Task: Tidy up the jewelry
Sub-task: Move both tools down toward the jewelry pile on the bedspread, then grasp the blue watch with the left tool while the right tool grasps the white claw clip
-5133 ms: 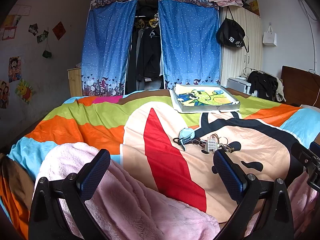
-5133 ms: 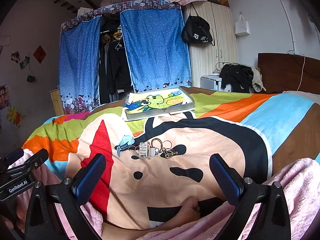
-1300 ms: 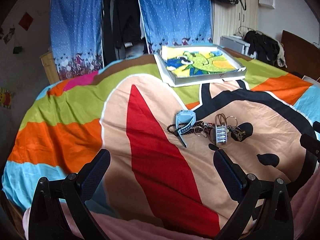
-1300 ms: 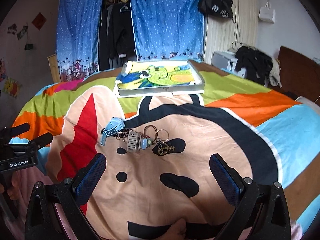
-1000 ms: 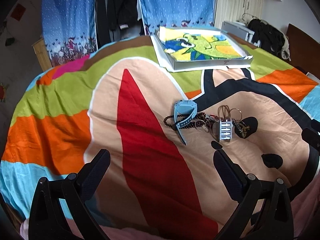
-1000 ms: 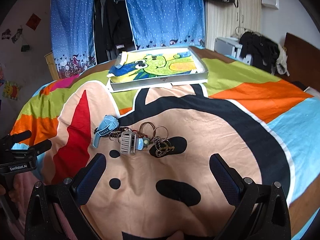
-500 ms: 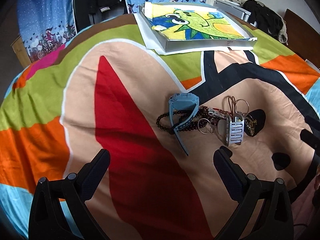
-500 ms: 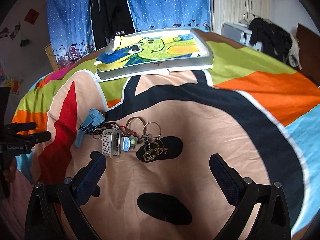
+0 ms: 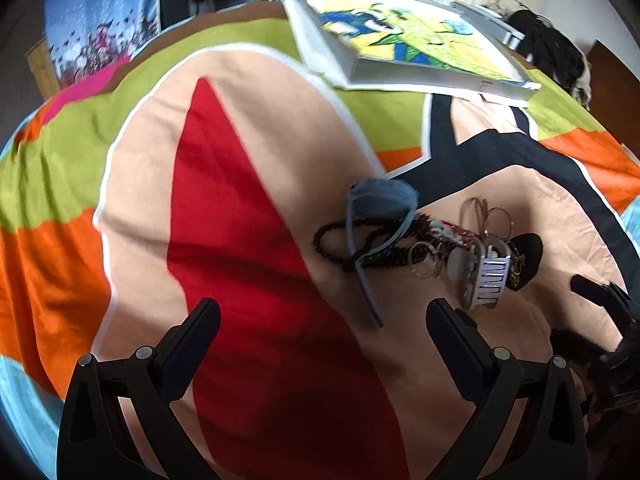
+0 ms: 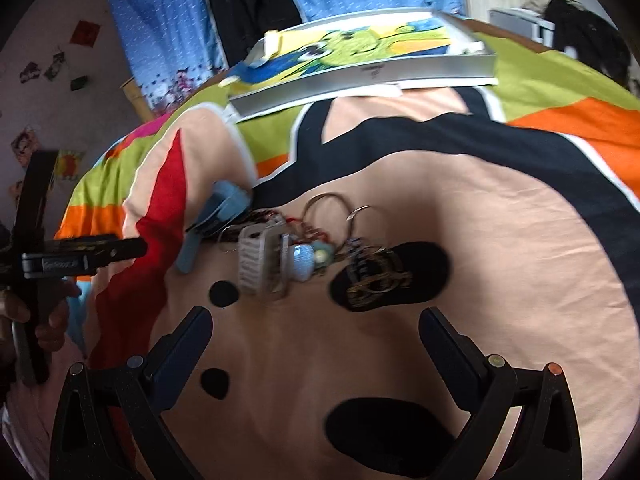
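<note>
Approach step, nothing gripped yet. Left claw (image 9: 322,332) and right claw (image 10: 316,332) both hang with fingers wide apart and empty above the bed cover (image 9: 248,208). The jewelry pile (image 10: 304,244) lies tangled mid-bed: blue watch (image 9: 378,204) at its 9 o'clock end, bead bracelet (image 9: 360,240), pale hair clip (image 10: 256,258), rings, dark chain at 3 o'clock. The box (image 10: 372,68) sits well apart at 12 o'clock. Next move likely needs 1 claw lowered onto a single outer piece, to avoid dragging the tangle.

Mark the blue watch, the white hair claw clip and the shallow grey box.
Blue plastic-strap watch (image 9: 382,200), left wrist view: on its face.
White ribbed hair claw clip (image 10: 253,262), right wrist view: on its ribbed side.
Shallow grey box (image 10: 360,80), right wrist view: near wall.
</note>
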